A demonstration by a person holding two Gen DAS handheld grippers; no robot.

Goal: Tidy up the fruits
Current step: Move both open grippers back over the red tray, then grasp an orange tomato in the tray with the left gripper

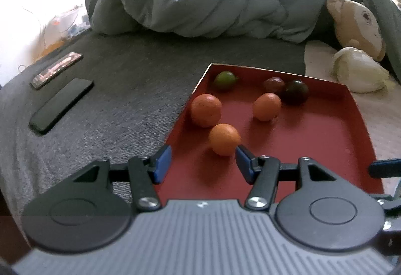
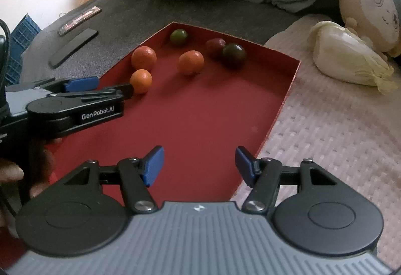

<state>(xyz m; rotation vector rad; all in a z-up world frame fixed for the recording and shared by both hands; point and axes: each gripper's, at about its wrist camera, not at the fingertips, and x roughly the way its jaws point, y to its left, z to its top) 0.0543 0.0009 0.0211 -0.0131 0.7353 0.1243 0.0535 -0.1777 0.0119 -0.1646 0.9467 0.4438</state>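
light: blown-out glare top corners — dim foreground | soft focus | edges: fisheye-bent, dark

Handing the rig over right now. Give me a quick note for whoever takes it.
Left hand-held gripper: open, nearest orange fruit just ahead of its fingertips, not gripped.
Right hand-held gripper: open and empty over the red tray.
In the tray: three orange fruits, one green, two dark.
Done: cannot tell from here.
Left: probably grip that orange fruit; sorting still ahead.
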